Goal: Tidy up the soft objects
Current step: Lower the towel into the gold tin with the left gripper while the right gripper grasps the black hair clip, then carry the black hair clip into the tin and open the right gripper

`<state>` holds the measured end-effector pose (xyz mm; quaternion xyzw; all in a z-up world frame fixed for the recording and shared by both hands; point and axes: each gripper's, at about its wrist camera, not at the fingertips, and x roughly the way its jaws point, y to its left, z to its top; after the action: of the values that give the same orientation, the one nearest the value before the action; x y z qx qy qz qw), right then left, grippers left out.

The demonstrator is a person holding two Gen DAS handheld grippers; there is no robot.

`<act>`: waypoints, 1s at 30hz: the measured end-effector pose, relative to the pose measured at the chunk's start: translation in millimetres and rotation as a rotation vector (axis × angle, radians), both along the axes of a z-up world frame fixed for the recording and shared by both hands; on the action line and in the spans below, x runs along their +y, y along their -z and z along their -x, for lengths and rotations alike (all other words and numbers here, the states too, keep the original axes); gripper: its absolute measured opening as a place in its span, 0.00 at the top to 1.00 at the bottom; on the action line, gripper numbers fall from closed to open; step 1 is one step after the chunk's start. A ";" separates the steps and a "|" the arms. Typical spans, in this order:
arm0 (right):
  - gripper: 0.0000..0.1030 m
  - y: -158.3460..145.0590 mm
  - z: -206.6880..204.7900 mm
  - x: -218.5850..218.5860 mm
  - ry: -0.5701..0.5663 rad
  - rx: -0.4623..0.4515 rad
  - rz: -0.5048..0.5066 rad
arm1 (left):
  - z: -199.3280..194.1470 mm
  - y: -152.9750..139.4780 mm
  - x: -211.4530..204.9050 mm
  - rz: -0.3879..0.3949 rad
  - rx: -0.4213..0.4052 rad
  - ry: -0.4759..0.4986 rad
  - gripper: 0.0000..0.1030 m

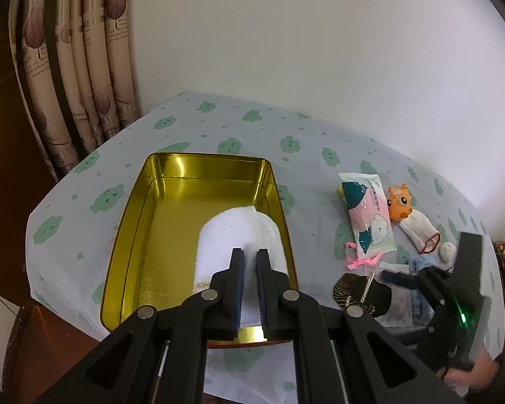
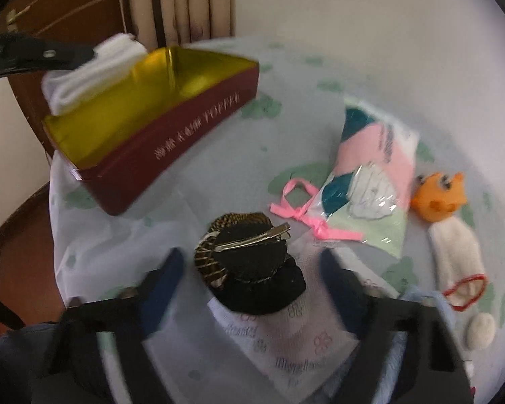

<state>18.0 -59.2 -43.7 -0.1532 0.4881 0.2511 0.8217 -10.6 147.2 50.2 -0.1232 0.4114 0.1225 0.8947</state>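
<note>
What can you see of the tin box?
The tin box is rectangular with rounded corners, lidless and upright on the cloud-print tablecloth. Its inside looks like shiny gold metal; its outer wall is dark red with gold "TOFFEE" lettering. A white folded cloth lies in its right half, reaching above the rim. Nothing else touches it.

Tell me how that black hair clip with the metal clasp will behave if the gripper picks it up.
The black hair clip looks soft and padded, so it will probably squash rather than crack. Its metal clasp may feel slippery. It seems light and lies on a printed packet, which might shift with it.
</note>
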 end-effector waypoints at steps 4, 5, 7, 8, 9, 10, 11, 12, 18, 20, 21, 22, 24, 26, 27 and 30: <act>0.67 -1.0 -6.7 -1.5 -0.014 0.024 0.003 | -3.1 4.6 8.6 0.004 0.007 -0.012 0.91; 0.73 -0.6 -5.3 -0.4 -0.012 0.026 0.009 | -3.6 5.8 11.0 0.007 0.010 -0.014 0.91; 0.74 -1.0 -4.6 -1.9 -0.016 0.047 0.003 | -4.4 8.5 15.9 0.014 0.013 -0.023 0.90; 0.74 -3.7 -2.9 -3.3 -0.021 0.051 -0.005 | -4.8 9.6 17.6 0.015 0.014 -0.026 0.90; 0.74 -5.6 -0.8 -2.8 -0.021 0.039 -0.004 | -5.3 11.2 19.9 0.016 0.015 -0.029 0.90; 0.74 -9.0 0.7 -2.2 -0.020 0.027 -0.004 | -6.0 12.6 22.5 0.017 0.017 -0.036 0.90; 0.74 -14.4 3.5 -1.2 -0.021 0.018 -0.019 | -6.4 13.7 24.6 0.019 0.020 -0.043 0.90; 0.74 -18.2 0.5 2.0 -0.023 0.012 -0.030 | -6.3 15.4 27.7 0.022 0.023 -0.053 0.90; 0.74 -52.1 -14.9 28.3 -0.037 -0.041 -0.114 | -4.7 23.0 41.6 0.046 0.023 -0.076 0.90; 0.74 -64.3 -26.5 47.0 -0.043 -0.059 -0.146 | -4.1 24.5 44.8 0.049 0.022 -0.079 0.90; 0.73 -68.4 -31.7 54.3 -0.047 -0.064 -0.156 | -3.9 25.1 46.1 0.049 0.021 -0.079 0.90; 0.73 -71.4 -35.1 59.0 -0.048 -0.068 -0.164 | -3.5 25.6 47.2 0.047 0.021 -0.080 0.90; 0.73 -75.2 -41.7 69.5 -0.056 -0.075 -0.169 | -3.1 26.4 49.2 0.048 0.019 -0.081 0.90; 0.73 -77.9 -49.8 82.0 -0.066 -0.084 -0.170 | -2.4 28.1 52.3 0.051 0.021 -0.085 0.90; 0.73 -77.9 -49.8 82.0 -0.066 -0.084 -0.170 | -1.8 29.4 54.6 0.054 0.022 -0.091 0.90; 0.73 -78.8 -66.6 104.9 -0.082 -0.097 -0.169 | -2.0 32.4 58.5 0.049 0.028 -0.095 0.90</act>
<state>84.6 45.7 35.1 -0.1150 0.4181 0.3170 0.8435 -8.6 205.7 17.8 -0.1625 0.4206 0.1563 0.8788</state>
